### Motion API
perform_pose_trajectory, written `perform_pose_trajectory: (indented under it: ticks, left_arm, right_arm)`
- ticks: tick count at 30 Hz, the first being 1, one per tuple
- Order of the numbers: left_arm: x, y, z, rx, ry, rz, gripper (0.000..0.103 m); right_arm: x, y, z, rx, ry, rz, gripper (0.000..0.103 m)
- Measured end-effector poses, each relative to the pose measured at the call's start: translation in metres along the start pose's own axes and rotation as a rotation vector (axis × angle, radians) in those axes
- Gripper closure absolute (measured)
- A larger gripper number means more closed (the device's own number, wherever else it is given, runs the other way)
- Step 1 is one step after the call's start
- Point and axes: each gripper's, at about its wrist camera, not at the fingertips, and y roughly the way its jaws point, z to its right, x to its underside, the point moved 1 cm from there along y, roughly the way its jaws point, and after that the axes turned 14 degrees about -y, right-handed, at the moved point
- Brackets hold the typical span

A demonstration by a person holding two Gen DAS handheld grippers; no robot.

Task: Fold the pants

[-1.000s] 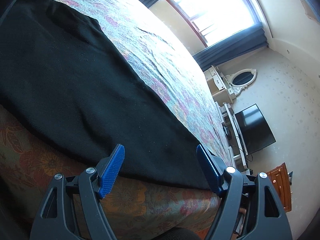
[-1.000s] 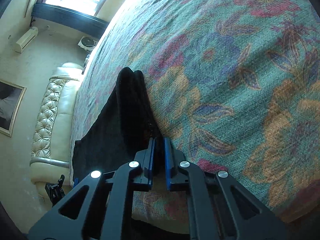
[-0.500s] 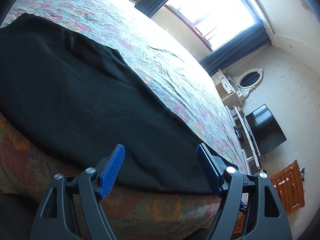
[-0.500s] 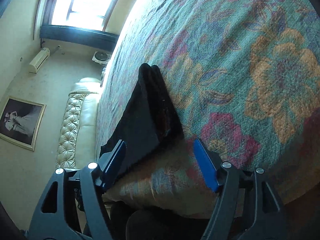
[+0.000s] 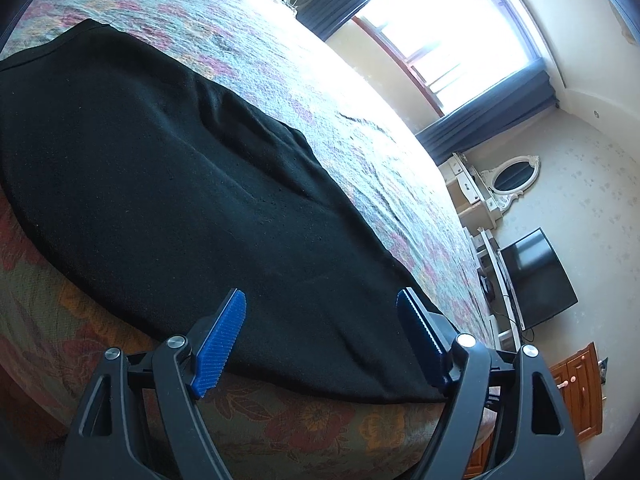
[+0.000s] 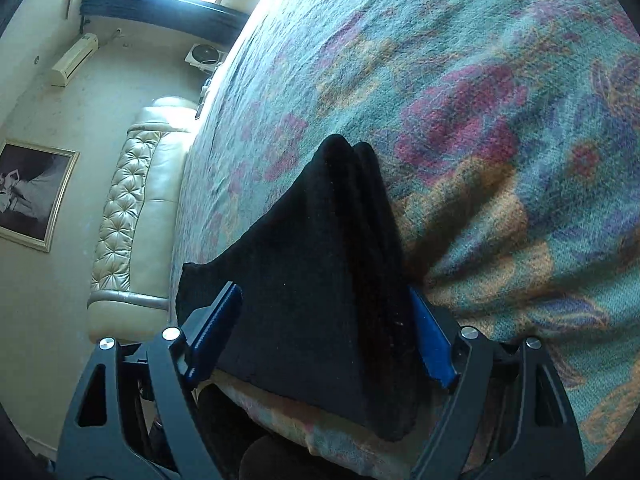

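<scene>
The right gripper [image 6: 324, 340], clamped on the black pants [image 5: 180, 184] a second ago, now stands apart, probably releasing a finished fold. The left gripper [image 5: 320, 336] remains apart. Pants lie along the bed's [image 5: 360, 140] near edge.

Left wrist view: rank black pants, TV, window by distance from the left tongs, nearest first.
1. black pants: on the bedspread, hem right between the open left tongs.
2. TV: right, past the bed's foot.
3. window: far wall, top.
</scene>
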Motion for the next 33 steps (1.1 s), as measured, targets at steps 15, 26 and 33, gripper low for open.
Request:
perform_pose_trajectory:
  ticks: [15,26,33]
  left_arm:
    - [-0.026,-0.011,-0.016,-0.047,-0.011,0.007,0.026]
    - [-0.032,-0.012,-0.009,-0.083,0.038,-0.005,0.018]
    - [-0.021,0.002,-0.003,-0.291,0.149,-0.045,0.018]
  right_arm:
    - [-0.007,-0.038,-0.055,0.101,-0.026,0.046,0.091]
    - [-0.022,-0.041,-0.177,0.168,-0.160,0.056,0.091]
    - [-0.022,-0.014,-0.261,0.186,-0.283,0.026,0.091]
